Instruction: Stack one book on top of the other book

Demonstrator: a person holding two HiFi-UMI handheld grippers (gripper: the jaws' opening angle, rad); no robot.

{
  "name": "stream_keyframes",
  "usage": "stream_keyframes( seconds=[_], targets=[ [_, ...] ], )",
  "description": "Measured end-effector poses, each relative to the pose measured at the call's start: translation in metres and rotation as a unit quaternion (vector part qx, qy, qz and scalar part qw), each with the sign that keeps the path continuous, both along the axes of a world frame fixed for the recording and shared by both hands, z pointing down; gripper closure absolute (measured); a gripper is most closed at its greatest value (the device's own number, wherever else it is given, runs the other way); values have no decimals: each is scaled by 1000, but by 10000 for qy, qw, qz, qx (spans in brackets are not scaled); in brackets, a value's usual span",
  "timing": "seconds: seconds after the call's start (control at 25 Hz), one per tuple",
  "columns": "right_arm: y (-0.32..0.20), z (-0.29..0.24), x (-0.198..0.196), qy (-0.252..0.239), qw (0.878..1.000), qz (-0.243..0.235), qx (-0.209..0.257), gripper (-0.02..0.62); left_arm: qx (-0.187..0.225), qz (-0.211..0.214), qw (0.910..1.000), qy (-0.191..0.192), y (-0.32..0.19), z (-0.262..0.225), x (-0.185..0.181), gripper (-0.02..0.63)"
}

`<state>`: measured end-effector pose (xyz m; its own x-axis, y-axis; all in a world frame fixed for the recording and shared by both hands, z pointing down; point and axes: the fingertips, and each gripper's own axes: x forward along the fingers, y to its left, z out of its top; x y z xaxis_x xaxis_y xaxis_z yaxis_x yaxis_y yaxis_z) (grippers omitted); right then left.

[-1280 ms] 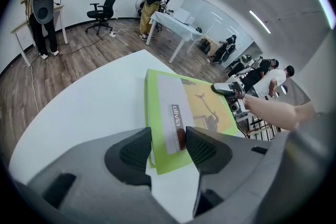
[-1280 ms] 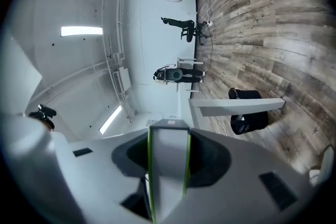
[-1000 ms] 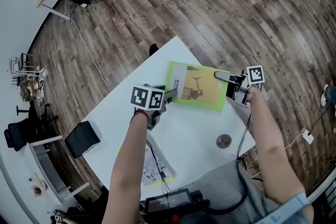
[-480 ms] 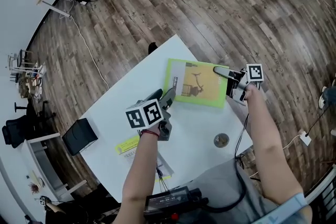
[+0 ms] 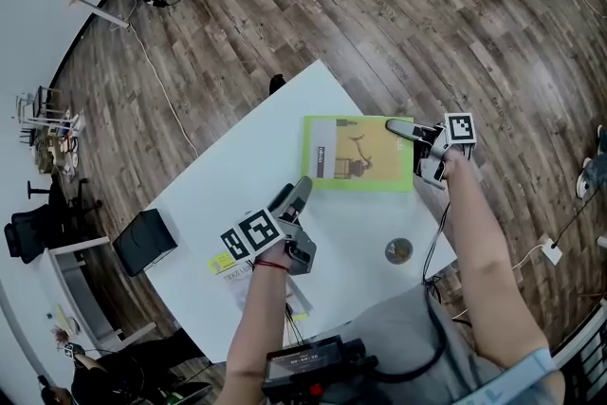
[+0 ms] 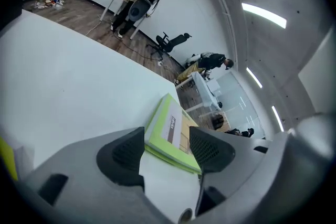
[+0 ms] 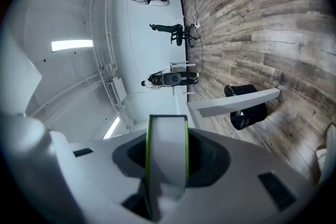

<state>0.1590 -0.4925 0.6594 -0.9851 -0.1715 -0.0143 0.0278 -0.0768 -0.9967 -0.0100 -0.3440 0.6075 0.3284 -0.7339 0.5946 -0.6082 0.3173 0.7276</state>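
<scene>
1. Seemingly the stacking is done or close to it. At the left of the tabletop [image 5: 237,194] lie only some papers [image 5: 220,265], and the green book [image 5: 360,156] lies flat toward the far right side. In the left gripper view it shows as two green layers, one on the other, which may be the two books. The head view shows a single cover, so this is not certain.
2. The left tool [image 5: 294,194] hangs over bare tabletop, near the book's left end but clear of it. Its jaws have just been opening and stand wide, with nothing between them; the book only shows beyond the gap.
3. The right tool [image 5: 394,127] is at the book's right edge with its jaws about half apart. They are clamped on that edge: white pages between green covers fill the gap.
4. What is left is probably only for the right tool to let go and draw away.
</scene>
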Motion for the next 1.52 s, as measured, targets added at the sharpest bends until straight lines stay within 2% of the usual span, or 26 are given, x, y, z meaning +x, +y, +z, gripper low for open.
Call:
stream_keyframes(
  seconds=[0.12,0.2,0.36,0.52,0.68,1.04,1.08,1.12,1.16,1.52],
  targets=[
    [0,1,1,5,10000,61,-21,448,48,-81,9984,564,6,0,19,341],
    [1,1,1,-16,9999,84,-80,448,12,-206,9941,1063,10,3,42,337],
    [0,1,0,-30,9999,78,-123,448,-47,-344,9794,1989,9,11,102,325],
    [0,-3,0,-97,9997,161,-162,448,-154,-526,9596,2759,8,18,148,307],
    [0,-5,0,-114,9996,171,-209,448,-8,-664,9564,2845,2,25,160,293],
    [2,-11,-3,-161,9995,67,-254,448,603,-1035,9516,2832,-32,31,150,290],
    [3,-12,-3,-155,9995,63,-259,448,634,-1057,9509,2839,-35,30,150,296],
    [3,-13,-3,-145,9995,78,-282,448,650,-1074,9507,2837,-37,29,150,330],
    [3,-14,-3,-140,9994,106,-308,448,659,-1085,9508,2827,-38,28,150,439],
    [10,-27,6,-149,9993,206,-283,448,783,-977,9512,2821,-32,14,155,451]
  ],
)
